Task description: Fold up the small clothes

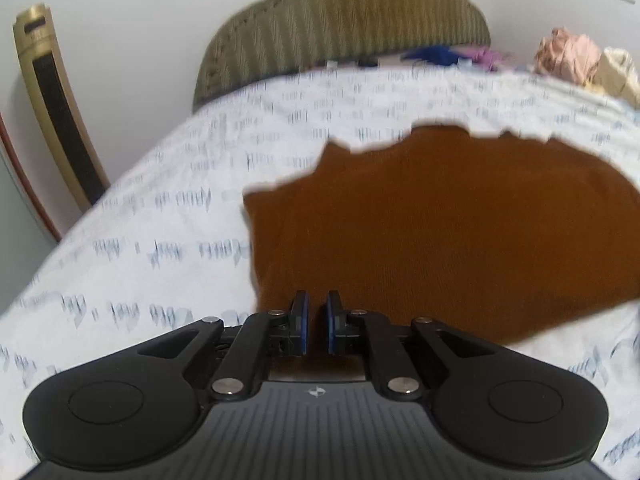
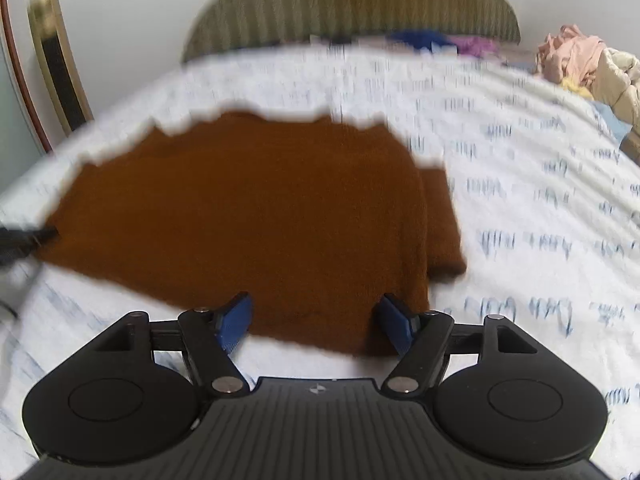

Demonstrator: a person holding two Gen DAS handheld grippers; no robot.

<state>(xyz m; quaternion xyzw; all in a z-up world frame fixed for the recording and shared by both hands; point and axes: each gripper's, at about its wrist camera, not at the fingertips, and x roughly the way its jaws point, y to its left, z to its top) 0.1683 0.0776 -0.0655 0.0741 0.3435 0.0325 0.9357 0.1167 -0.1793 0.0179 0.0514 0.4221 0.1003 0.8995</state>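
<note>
A brown knitted garment point(image 1: 440, 220) lies spread on the bed with the white patterned sheet point(image 1: 160, 208). My left gripper point(image 1: 317, 300) is shut on the near left edge of the brown garment. In the right wrist view the same garment point(image 2: 248, 208) lies flat, with a folded part along its right side. My right gripper point(image 2: 316, 312) is open, its blue pads on either side of the garment's near edge. The left gripper's black tip point(image 2: 24, 240) shows at the garment's left edge.
A striped olive headboard point(image 1: 344, 24) stands at the far end of the bed. A heap of pink and beige clothes point(image 2: 580, 64) and blue and purple items point(image 2: 440, 42) lie at the far right. A gold-framed object point(image 1: 52, 100) leans on the wall at left.
</note>
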